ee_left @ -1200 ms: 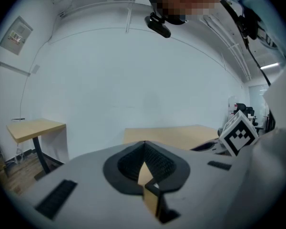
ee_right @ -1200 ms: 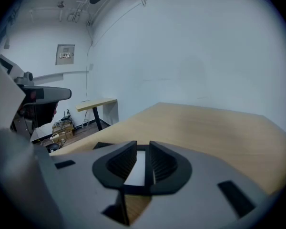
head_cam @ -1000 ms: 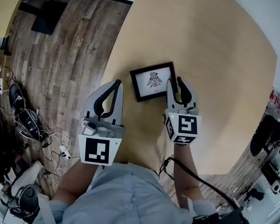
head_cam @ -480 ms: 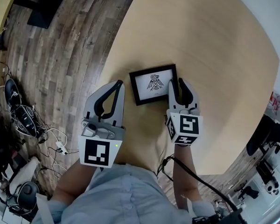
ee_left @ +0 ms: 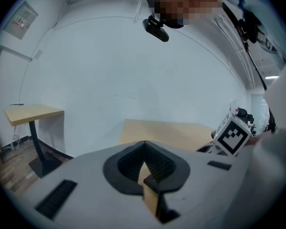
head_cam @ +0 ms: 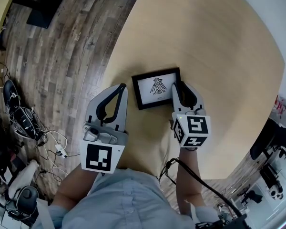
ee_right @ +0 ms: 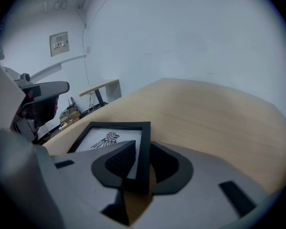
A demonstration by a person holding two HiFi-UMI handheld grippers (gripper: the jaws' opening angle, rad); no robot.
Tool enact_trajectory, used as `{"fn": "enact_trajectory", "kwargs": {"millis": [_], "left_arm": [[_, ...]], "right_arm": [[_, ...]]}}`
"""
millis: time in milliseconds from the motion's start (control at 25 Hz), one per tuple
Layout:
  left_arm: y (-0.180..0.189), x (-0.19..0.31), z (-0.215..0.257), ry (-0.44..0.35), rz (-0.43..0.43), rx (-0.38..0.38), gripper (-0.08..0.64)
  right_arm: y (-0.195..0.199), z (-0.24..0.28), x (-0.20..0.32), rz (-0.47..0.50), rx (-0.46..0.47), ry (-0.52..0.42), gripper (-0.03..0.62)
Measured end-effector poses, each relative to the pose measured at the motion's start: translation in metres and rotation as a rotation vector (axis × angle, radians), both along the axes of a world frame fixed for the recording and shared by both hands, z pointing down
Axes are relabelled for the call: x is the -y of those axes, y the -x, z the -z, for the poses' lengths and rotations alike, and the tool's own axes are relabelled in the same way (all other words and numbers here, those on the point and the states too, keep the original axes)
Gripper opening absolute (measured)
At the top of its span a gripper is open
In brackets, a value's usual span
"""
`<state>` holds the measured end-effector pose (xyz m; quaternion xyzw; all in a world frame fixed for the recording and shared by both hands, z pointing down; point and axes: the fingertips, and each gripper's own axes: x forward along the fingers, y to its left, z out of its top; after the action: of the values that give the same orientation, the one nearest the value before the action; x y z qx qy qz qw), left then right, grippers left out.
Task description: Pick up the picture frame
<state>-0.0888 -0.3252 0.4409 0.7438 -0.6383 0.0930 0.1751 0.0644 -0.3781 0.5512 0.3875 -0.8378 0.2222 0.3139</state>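
A small black picture frame (head_cam: 156,87) with a bird drawing lies flat on the round wooden table (head_cam: 205,42). My right gripper (head_cam: 178,87) points down at the frame's right side. In the right gripper view the frame's right rail (ee_right: 144,147) stands between the two pads, and the jaws are closing on it. One pad lies over the glass, the other outside the rail. I cannot see them pressing. My left gripper (head_cam: 120,87) hovers left of the frame near the table's edge, tips together and nothing in it (ee_left: 144,144).
Plank floor lies left of the table, with cables and gear (head_cam: 24,123) scattered on it. A dark table base (head_cam: 40,11) stands at the far left. A small side table (ee_left: 33,112) stands by the white wall. Equipment (head_cam: 276,142) sits at the right.
The right gripper has tipped further down over the frame's right rail and its jaws have narrowed. The left gripper has stayed put.
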Motion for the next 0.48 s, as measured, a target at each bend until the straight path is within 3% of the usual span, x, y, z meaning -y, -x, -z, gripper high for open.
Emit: {"fn": "enact_trajectory", "kwargs": {"millis": [480], "left_arm": [[0.0018, 0.001, 0.0045, -0.016, 0.0, 0.01, 0.0]], "right_arm": [[-0.0022, 0.0013, 0.0013, -0.051, 0.033, -0.026, 0.064]]}}
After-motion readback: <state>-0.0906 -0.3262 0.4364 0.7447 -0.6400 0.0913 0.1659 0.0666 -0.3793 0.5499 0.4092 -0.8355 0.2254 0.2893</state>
